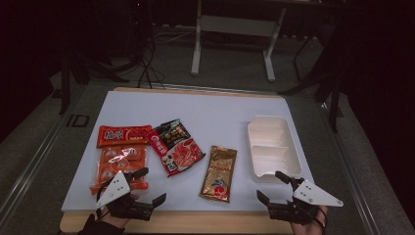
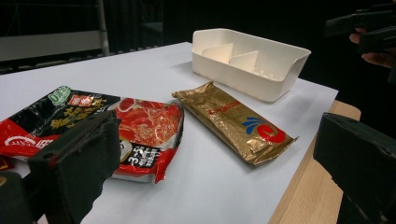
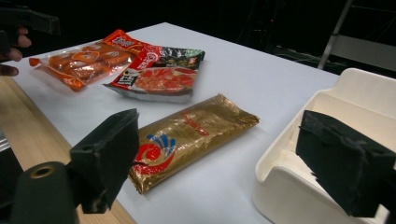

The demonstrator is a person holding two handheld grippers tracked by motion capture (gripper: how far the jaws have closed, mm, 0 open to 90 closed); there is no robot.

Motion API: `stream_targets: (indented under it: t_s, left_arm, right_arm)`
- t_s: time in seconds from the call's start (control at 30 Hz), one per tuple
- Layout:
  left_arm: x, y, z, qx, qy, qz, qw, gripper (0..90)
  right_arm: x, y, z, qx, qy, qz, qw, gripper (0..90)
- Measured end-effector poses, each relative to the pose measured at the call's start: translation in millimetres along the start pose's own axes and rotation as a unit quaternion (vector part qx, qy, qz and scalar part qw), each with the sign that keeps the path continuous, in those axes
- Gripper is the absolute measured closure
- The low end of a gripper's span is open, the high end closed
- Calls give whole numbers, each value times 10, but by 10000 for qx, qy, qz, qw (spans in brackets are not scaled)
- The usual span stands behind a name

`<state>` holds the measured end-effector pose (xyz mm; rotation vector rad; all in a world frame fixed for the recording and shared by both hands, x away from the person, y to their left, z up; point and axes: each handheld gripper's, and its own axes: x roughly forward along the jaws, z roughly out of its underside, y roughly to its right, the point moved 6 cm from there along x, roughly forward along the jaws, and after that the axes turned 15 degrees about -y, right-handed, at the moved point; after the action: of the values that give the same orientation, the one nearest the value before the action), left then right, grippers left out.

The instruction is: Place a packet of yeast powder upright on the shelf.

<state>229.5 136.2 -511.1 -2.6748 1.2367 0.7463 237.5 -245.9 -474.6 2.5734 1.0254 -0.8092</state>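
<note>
On the white sheet (image 1: pixel 215 117) lie a red-orange packet (image 1: pixel 124 135), a clear pack of orange snacks (image 1: pixel 120 165), a red-and-black packet (image 1: pixel 175 147) and a gold packet (image 1: pixel 220 173). A white divided tray (image 1: pixel 272 169) stands at the right with nothing in it. My left gripper (image 1: pixel 154 184) hovers open at the front edge, just right of the orange snack pack. My right gripper (image 1: pixel 269 184) is open at the tray's near end. The left gripper view looks over the red-and-black packet (image 2: pixel 140 121) and the gold packet (image 2: pixel 233 119). The right gripper view has the gold packet (image 3: pixel 191 135) between its jaws, farther off.
The wooden table edge (image 1: pixel 205 221) runs along the front below the sheet. Beyond the table a grey floor and a white desk frame (image 1: pixel 234 29) stand in the dark. The far half of the sheet is bare.
</note>
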Motion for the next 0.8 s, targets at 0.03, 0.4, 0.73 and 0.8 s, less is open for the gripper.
stream_targets:
  t_s: [0.03, 0.4, 0.73, 0.8]
  left_arm:
    - [0, -2, 0, 2, 0, -3, 10000, 13]
    - [2, 0, -13, 9, -6, -73, 10000, 13]
    - [46, 7, 8, 3, -64, -55, 10000, 13]
    - [39, -6, 27, 1, -93, -67, 9999, 13]
  right_arm:
    - [-5, -1, -4, -13, 42, -14, 10000, 131]
    - [-26, 32, 3, 90, -35, 75, 9999, 114]
    - [-40, -98, -46, 18, -185, -218, 9996, 116]
    - [-51, -134, -81, -21, -168, -210, 9996, 116]
